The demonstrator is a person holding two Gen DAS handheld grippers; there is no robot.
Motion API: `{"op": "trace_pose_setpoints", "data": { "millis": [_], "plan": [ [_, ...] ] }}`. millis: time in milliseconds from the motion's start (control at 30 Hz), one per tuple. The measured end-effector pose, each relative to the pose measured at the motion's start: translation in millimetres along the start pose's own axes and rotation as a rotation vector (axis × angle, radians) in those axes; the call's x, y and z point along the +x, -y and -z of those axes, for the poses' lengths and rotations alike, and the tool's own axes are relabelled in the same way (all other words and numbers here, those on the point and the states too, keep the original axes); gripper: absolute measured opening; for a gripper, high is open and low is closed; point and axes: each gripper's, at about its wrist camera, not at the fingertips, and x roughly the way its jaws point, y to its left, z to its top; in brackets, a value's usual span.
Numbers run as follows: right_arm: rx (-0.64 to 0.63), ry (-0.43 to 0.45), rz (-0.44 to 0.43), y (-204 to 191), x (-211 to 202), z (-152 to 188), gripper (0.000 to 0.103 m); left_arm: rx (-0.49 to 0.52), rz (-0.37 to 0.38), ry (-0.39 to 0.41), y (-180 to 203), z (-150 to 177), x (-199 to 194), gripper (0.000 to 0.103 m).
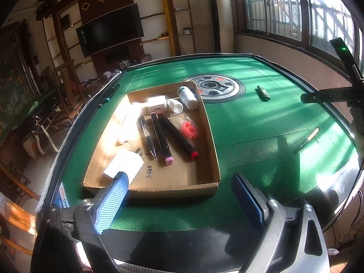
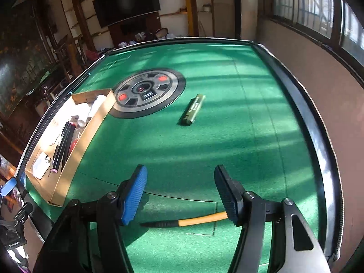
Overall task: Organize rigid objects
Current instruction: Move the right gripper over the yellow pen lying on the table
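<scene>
Lying pen (image 2: 184, 221): on green worktop (image 2: 227, 136), between right claw (image 2: 182, 195) fingers, unheld.
Right claw: spread wide.
Left claw (image 1: 182, 200): spread, empty, before cardboard tray (image 1: 173, 187).

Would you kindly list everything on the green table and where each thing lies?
table: 1, green felt, round dial at centre
box: 1, brown cardboard, left part of table
markers: 2, black, one pink-capped, one red-capped, in box
pen: 1, black, in box beside markers
bottles: 2, white, box's far end
chargers: 2, white, in box
red clip: 1, in box
lighter: 1, dark green, on felt right of dial
yellow pen: 1, yellow and black, on felt under right tool
left tool: open, empty
right tool: open, empty
</scene>
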Motion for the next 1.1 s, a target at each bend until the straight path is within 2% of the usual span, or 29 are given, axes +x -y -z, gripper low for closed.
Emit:
{"op": "trace_pose_setpoints", "data": {
  "millis": [33, 167, 267, 333, 433, 600, 700, 733, 767, 800, 833, 867, 1000, 1100],
  "plan": [
    [0.027, 0.004, 0.01, 11.9, -7.2, 3.6, 0.068, -0.003, 0.009, 0.004, 0.4, -0.1, -1.6, 0.094],
    [0.1, -0.041, 0.042, 54.3, -11.1, 20.5, 0.068, -0.02, 0.07, -0.005, 4.3, -1.2, 0.3, 0.094],
    [0.132, -0.072, 0.043, 69.6, -5.6, 33.5, 0.068, -0.034, 0.12, -0.012, 10.7, -2.5, 1.9, 0.094],
    [0.159, -0.081, 0.019, 71.5, 4.1, 26.4, 0.068, -0.039, 0.151, -0.014, 15.5, -4.2, 3.0, 0.094],
    [0.169, -0.092, -0.021, 61.9, 37.4, -6.7, 0.068, -0.042, 0.171, -0.018, 22.7, -6.1, 2.0, 0.094],
    [0.124, -0.123, 0.042, 32.4, 111.0, -70.7, 0.068, -0.042, 0.153, 0.001, 22.4, -6.4, -7.3, 0.094],
    [0.134, -0.153, 0.057, 22.9, 144.8, -93.4, 0.067, -0.071, 0.14, 0.007, 12.8, -8.1, -9.3, 0.094],
    [0.132, -0.165, 0.077, 20.7, 154.0, -97.1, 0.063, -0.081, 0.136, 0.008, 9.6, -8.8, -9.3, 0.094],
    [0.124, -0.18, 0.105, 17.8, 162.6, -99.5, 0.044, -0.092, 0.132, 0.008, 5.2, -9.5, -8.3, 0.094],
    [0.126, -0.176, 0.086, 16.4, 166.2, -101.4, 0.04, -0.103, 0.132, 0.006, 2.2, -9.9, -7.2, 0.094],
    [0.139, -0.173, 0.059, 14.8, 166.4, -101.7, 0.02, -0.113, 0.135, 0.004, -0.7, -10.0, -5.6, 0.094],
    [0.146, -0.176, 0.041, 11.9, 164.2, -100.9, 0.013, -0.123, 0.141, 0.001, -3.2, -9.7, -3.9, 0.094],
    [0.093, -0.206, 0.018, 0.5, 150.1, -82.4, 0.011, -0.14, 0.168, -0.01, -6.5, -8.3, 2.1, 0.094],
    [0.101, -0.277, -0.025, 4.7, 139.9, -58.0, 0.01, -0.125, 0.189, -0.012, -2.7, -6.5, 5.1, 0.094]
  ]
}}
